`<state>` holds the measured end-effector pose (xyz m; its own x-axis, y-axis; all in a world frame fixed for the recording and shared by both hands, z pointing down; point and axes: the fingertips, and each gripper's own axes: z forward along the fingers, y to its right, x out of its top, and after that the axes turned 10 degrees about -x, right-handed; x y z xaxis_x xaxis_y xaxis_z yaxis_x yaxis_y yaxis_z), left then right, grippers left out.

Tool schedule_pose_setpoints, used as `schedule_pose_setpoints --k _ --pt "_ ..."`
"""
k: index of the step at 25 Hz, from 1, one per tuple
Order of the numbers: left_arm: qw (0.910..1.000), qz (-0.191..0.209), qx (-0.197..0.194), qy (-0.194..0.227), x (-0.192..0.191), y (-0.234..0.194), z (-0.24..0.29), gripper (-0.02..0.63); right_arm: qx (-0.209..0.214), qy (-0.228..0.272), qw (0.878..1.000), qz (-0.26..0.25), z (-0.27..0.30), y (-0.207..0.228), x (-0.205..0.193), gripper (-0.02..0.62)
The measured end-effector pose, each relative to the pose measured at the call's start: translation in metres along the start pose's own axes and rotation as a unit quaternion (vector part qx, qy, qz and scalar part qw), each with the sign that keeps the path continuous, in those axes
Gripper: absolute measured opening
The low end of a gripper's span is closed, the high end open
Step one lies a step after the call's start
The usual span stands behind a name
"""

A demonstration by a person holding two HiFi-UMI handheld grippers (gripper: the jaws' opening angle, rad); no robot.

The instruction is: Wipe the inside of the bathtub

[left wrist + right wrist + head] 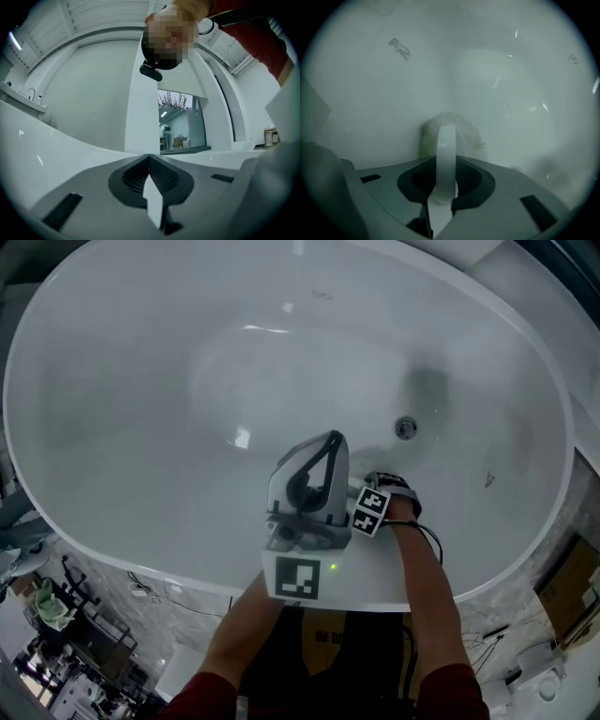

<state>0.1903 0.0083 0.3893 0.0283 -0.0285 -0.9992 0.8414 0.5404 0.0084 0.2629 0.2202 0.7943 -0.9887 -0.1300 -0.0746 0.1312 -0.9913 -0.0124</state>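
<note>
Our right gripper (446,130) with jaws pinched tight on a fuzzy pale-green cloth (472,136), cloth against the smooth inner wall of the glossy white oval bathtub (169,381) near 5 o'clock, round metal drain (405,427) at 3 o'clock, our left gripper (149,158) with jaws closed together, empty, pointing up.

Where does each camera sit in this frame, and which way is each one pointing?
Head view: on the person's head, looking steeply down into the bathtub; both arms and grippers show.
Left gripper view: on the left gripper, jaws together, tilted up at the person's head, red sleeve and a window.
Right gripper view: on the right gripper, facing the bathtub wall, jaws on a cloth; no body shows.
Shared: head and right gripper views both show the bathtub's inside.
</note>
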Motion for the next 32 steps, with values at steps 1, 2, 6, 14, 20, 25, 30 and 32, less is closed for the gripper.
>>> schedule_pose_setpoints --k 1,2,6,14,20,25,30,32 --pt "1.0 0.002 0.001 -0.001 -0.001 -0.001 0.0 0.015 -0.002 -0.001 1.0 0.002 0.004 0.003 0.001 0.091" --pt "1.0 0.004 0.002 -0.001 -0.002 -0.001 0.0 0.015 -0.006 -0.001 1.0 0.006 0.008 0.006 0.002 0.091" --pt "1.0 0.008 0.003 0.0 -0.003 -0.001 0.0 0.015 -0.018 -0.01 1.0 0.011 0.018 0.015 0.003 0.091" --pt "1.0 0.007 -0.002 -0.005 0.001 0.001 0.002 0.015 -0.016 -0.003 0.999 0.045 0.016 0.025 0.004 0.091" --pt "0.9999 0.009 0.006 -0.006 0.017 -0.004 0.009 0.015 0.015 0.051 0.999 -0.001 -0.097 0.028 -0.001 0.091" --pt "1.0 0.005 0.007 0.001 0.037 -0.004 0.021 0.015 0.023 0.057 0.996 -0.063 -0.228 0.024 -0.03 0.091" --pt "0.9999 0.01 0.002 0.011 0.055 0.01 0.032 0.015 0.061 0.064 0.995 -0.047 -0.319 -0.003 -0.057 0.091" --pt "0.9999 0.006 0.0 0.014 0.058 0.016 0.038 0.015 0.068 0.054 0.995 -0.039 -0.327 -0.016 -0.068 0.091"
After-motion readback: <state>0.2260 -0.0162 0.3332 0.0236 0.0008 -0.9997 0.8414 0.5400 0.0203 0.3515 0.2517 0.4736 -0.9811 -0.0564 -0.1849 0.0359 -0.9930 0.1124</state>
